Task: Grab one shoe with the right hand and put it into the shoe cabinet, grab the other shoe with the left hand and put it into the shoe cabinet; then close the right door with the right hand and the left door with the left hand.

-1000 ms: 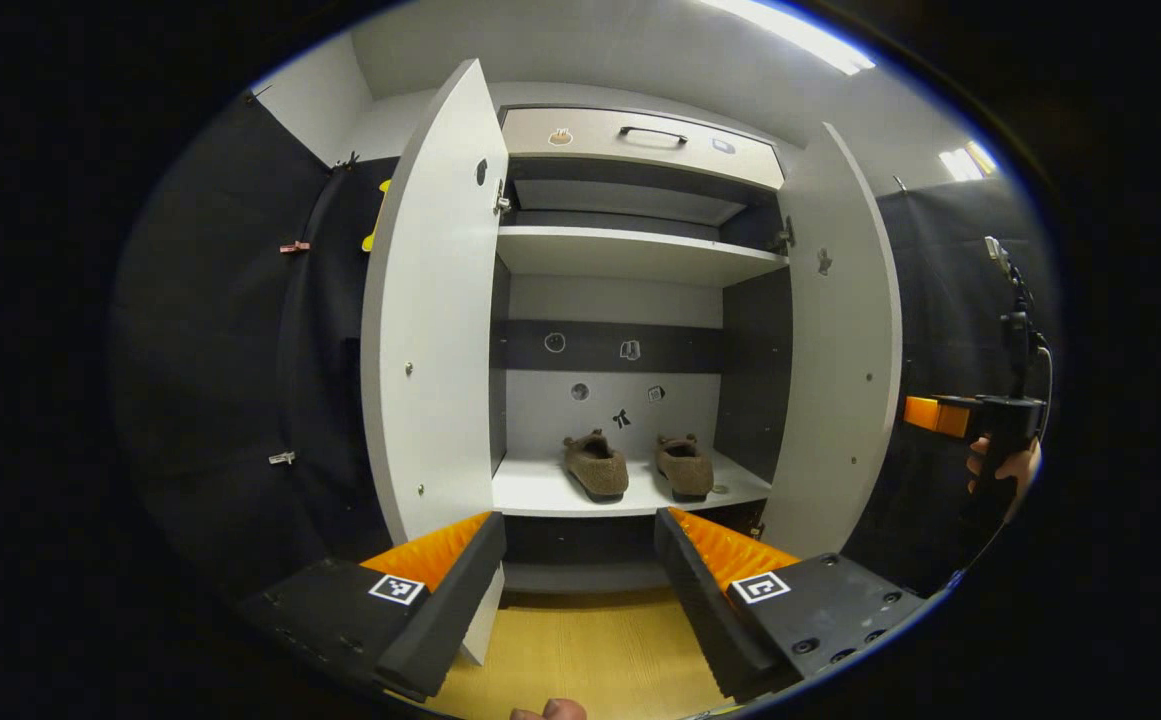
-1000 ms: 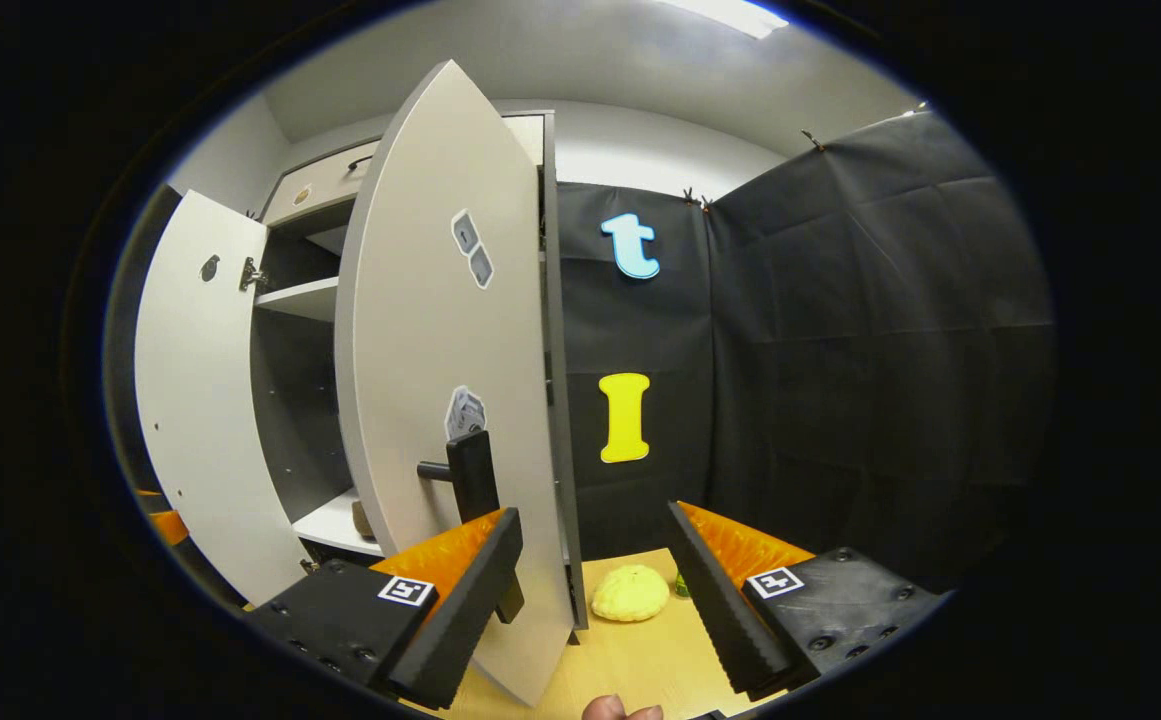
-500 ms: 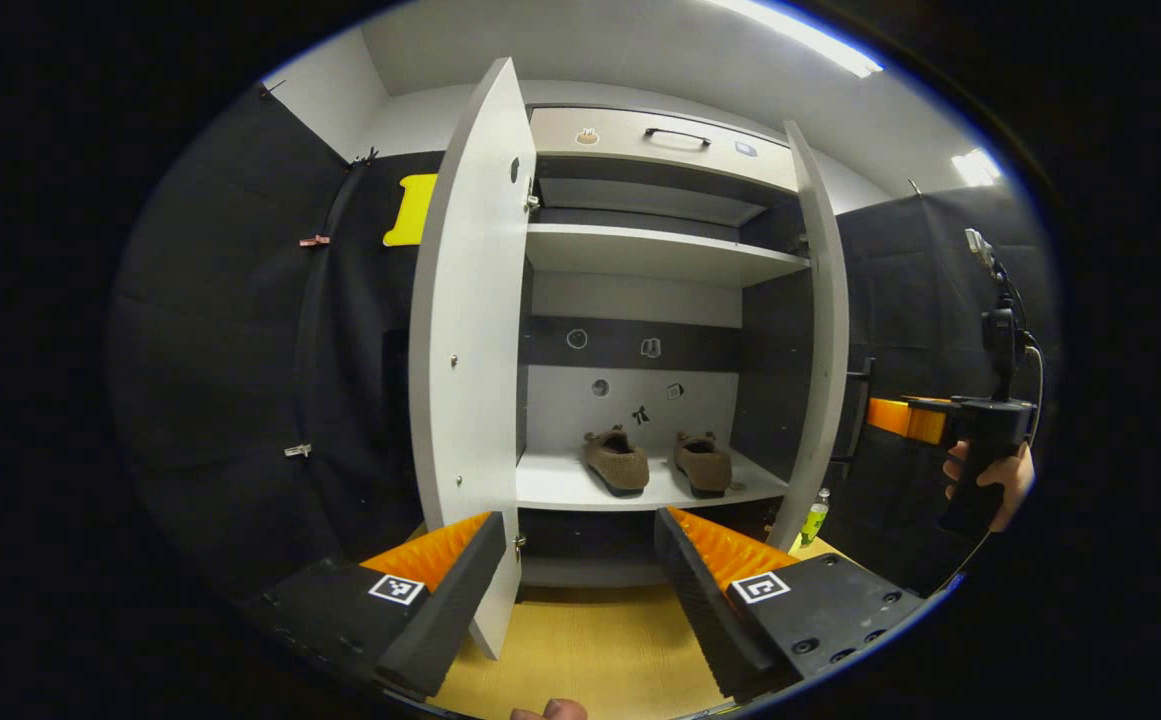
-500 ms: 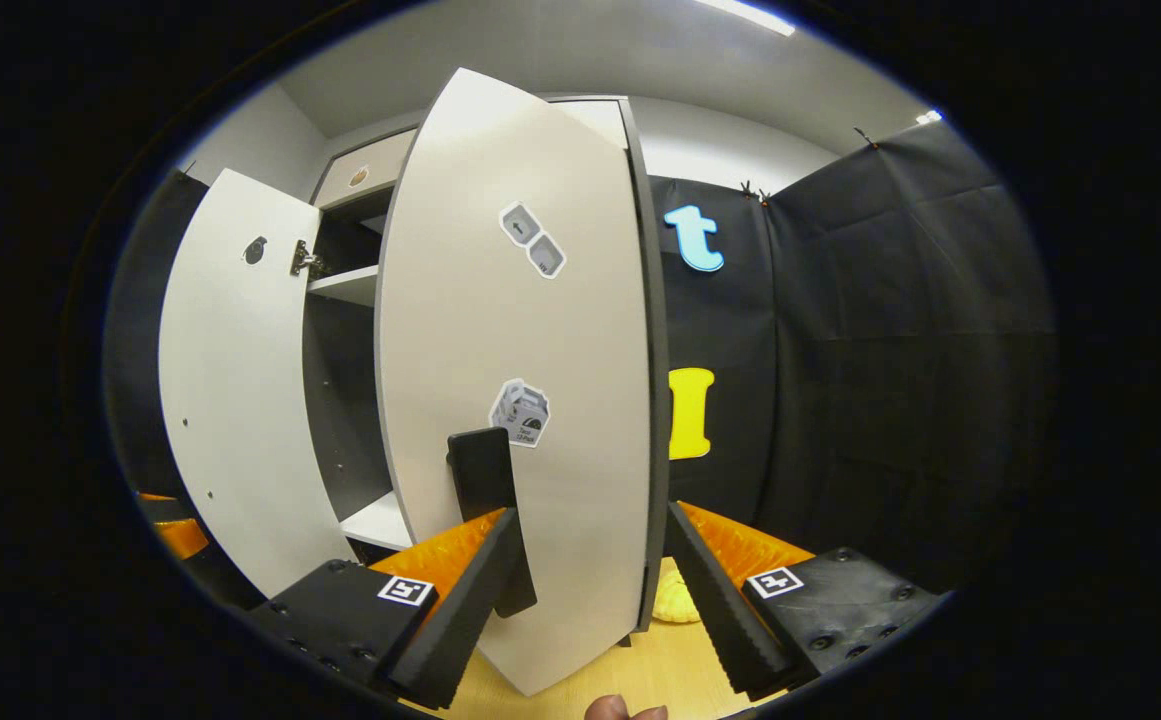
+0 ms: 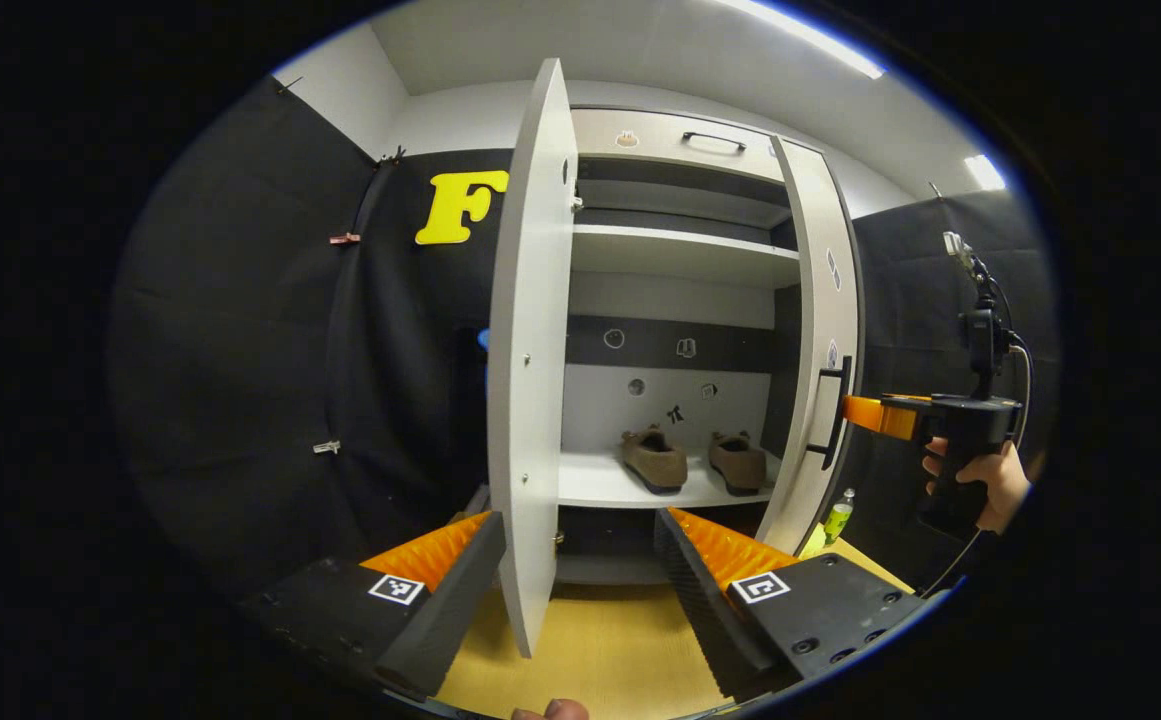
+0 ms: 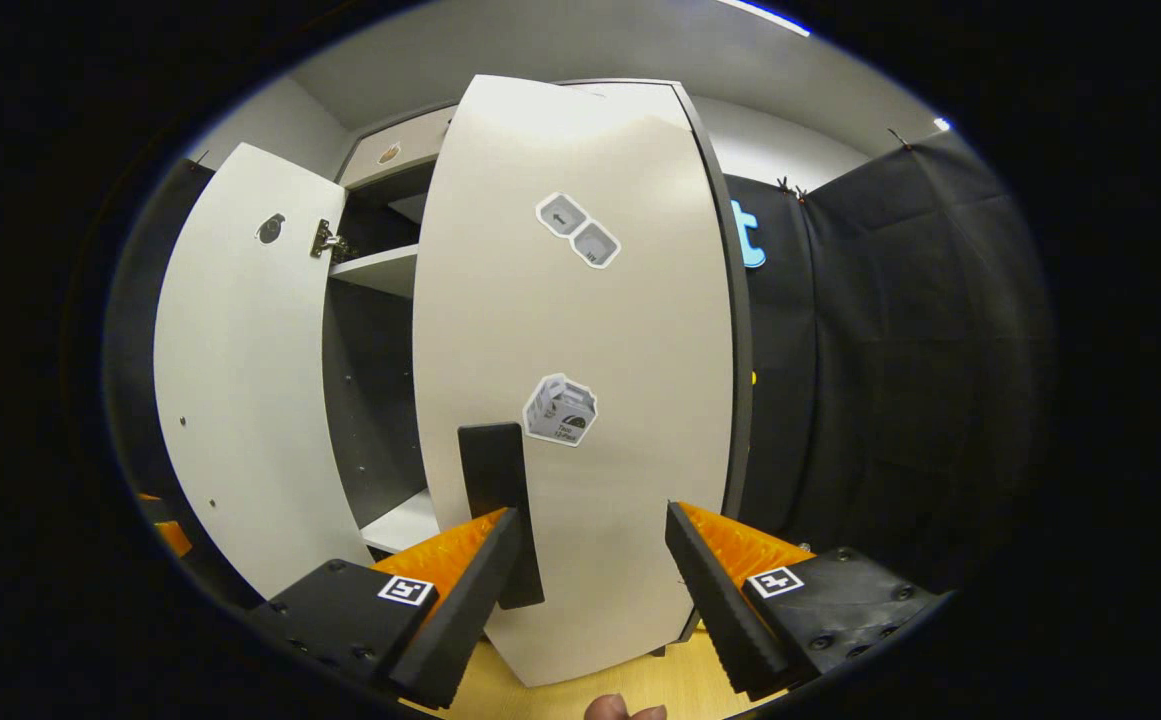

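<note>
Straight ahead in the left gripper view stands the shoe cabinet (image 5: 675, 255), both doors partly open. Two brown shoes sit side by side on the lower shelf (image 5: 600, 485): one shoe (image 5: 654, 462) just left of centre, the other shoe (image 5: 737, 462) close beside it toward 3 o'clock, with bare shelf on either side of the pair. The left door (image 5: 530, 360) is seen nearly edge-on, its thin lower edge dropping between the fingers of the left gripper (image 5: 580, 585), whose jaws stand wide apart and hold nothing. Wooden floor (image 5: 600, 650) shows beneath that edge.

At 3 o'clock in this view, the right door (image 5: 820, 330) is swung most of the way shut, narrowing the opening to a tall gap. Beside its dark handle (image 5: 833, 412), a hand (image 5: 980, 480) holds the right gripper (image 5: 865, 412).

Up close in the right gripper view, the right door (image 6: 580, 380) spreads across the middle, its handle (image 6: 500, 510) at 6 o'clock, just above the left finger. The right gripper (image 6: 590, 590) has its jaws wide apart, gripping nothing. Toward 9 o'clock the left door (image 6: 240, 400) stands open, with a dark slot of cabinet interior between the two doors.
</note>
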The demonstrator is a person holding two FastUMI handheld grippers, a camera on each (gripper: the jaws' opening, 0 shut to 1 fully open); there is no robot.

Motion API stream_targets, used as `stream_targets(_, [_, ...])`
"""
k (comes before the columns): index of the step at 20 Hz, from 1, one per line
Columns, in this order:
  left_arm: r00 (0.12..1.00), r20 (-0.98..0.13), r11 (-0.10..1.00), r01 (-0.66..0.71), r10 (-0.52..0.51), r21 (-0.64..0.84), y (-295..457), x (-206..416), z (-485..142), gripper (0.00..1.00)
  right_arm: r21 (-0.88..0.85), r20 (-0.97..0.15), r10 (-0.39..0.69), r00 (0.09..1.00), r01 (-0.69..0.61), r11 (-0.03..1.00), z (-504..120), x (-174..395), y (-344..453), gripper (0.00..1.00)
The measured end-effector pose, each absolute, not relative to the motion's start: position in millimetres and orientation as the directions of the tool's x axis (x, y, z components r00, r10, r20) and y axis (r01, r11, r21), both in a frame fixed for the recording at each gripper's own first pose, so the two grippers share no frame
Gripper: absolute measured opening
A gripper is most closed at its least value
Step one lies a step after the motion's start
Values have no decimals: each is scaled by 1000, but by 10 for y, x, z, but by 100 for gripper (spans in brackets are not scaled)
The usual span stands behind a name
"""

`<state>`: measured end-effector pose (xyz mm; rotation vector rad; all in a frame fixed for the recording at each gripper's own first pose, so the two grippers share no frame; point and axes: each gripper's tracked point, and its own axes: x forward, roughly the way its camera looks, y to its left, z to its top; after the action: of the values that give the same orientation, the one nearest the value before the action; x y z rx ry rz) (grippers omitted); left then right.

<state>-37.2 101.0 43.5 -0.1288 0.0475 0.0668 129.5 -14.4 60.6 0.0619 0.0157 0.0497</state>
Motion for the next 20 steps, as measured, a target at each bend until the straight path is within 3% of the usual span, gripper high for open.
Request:
stream_targets(7, [989,-60,984,-142,136,-112,1542,-400,421,96,52,-21,36,999,-35,998,600,1408,-51,98])
stream_targets(13, [973,-59,970,-228,223,-84,2228,-162,419,95,40,-39,65,997,-63,997,560,1263,123,98])
stream_targets(20, [968,-39,964,-252,249,-82,2533,284,417,96,7,-54,86,995,-86,996,525,1154,246,96])
